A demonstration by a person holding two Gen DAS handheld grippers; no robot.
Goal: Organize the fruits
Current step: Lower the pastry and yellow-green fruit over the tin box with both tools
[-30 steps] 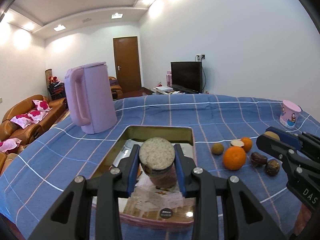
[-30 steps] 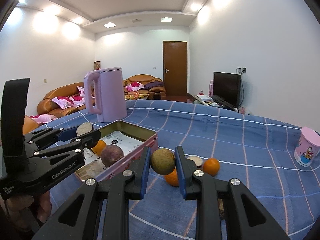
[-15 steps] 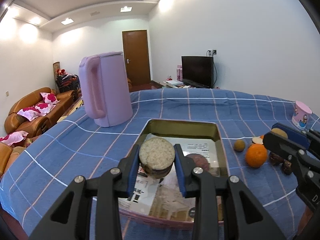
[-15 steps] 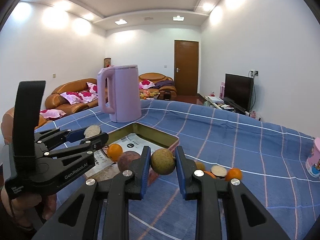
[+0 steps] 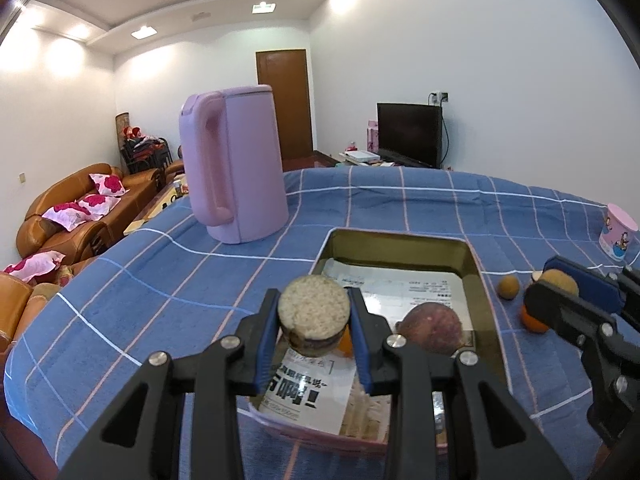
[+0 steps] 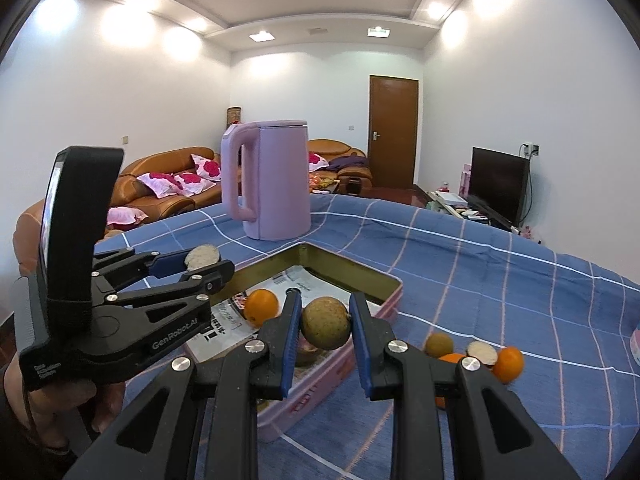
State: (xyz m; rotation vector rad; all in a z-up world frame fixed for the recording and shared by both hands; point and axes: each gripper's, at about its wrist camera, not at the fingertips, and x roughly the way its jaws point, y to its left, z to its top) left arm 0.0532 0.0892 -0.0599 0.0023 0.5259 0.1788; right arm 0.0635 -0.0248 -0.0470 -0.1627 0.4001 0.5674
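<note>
Pink-walled and lined with printed paper, the tin [image 6: 360, 322] is the landmark, and the sorting looks roughly half done. Left of it in the right wrist view, the left gripper [image 6: 208, 262] is clamped on a halved fruit [image 6: 203, 256] with a pale, grainy cut face, held above the tin's near-left part. Inside the tin lie an orange [image 6: 261, 307] and, as the left wrist view shows, a dull purple fruit [image 5: 430, 330]; those two count as put away. Just over the tin's near wall, the right gripper [image 6: 325, 330] is shut on a round brown-green fruit [image 6: 325, 328], which hangs clear of the floor. Neither carried fruit has been let go, so two drops are pending. To the right of the tin, on the blue checked cloth [image 6: 500, 280], a small cluster waits: a little brown fruit [image 6: 439, 345], another halved fruit [image 6: 482, 353] showing its pale face, an orange [image 6: 509, 363] beside it, and one more orange [image 6: 450, 358] partly hidden behind the gripper finger. Any fruit behind that finger cannot be told.
</note>
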